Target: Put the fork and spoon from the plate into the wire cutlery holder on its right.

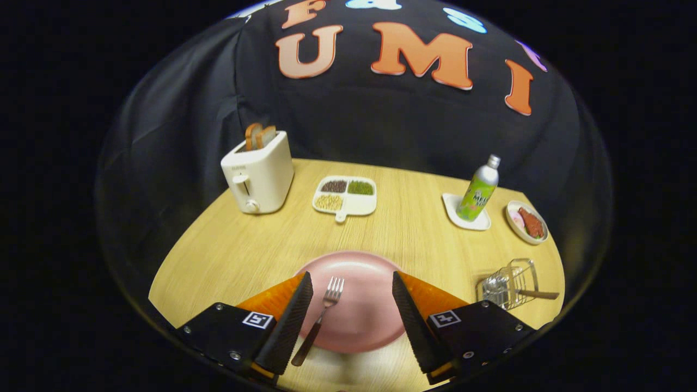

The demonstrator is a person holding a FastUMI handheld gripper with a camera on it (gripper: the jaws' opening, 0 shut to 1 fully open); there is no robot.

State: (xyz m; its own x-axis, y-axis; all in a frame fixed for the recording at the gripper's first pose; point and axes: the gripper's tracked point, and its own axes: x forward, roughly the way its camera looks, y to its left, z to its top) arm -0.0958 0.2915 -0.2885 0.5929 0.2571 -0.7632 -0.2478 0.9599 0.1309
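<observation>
Gripper view shows the hand-held gripper (353,305) spread over the plate (359,272), fork (321,316) left, spoon (523,293) already in the wire holder (509,283).

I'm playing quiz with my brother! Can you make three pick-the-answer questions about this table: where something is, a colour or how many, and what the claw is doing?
1. Where does the fork lie?
A. On the plate, between the claw's fingers
B. Inside the toaster
C. Beside the bottle

2. What colour is the plate?
A. Blue
B. Pink
C. Green

3. How is the claw?
A. Shut on the fork
B. Shut on the plate
C. Open, holding nothing

Answers:
1 A, the fork rests on the plate, close to one finger.
2 B, the plate is pink.
3 C, the fingers stand wide apart and grip nothing.
</observation>
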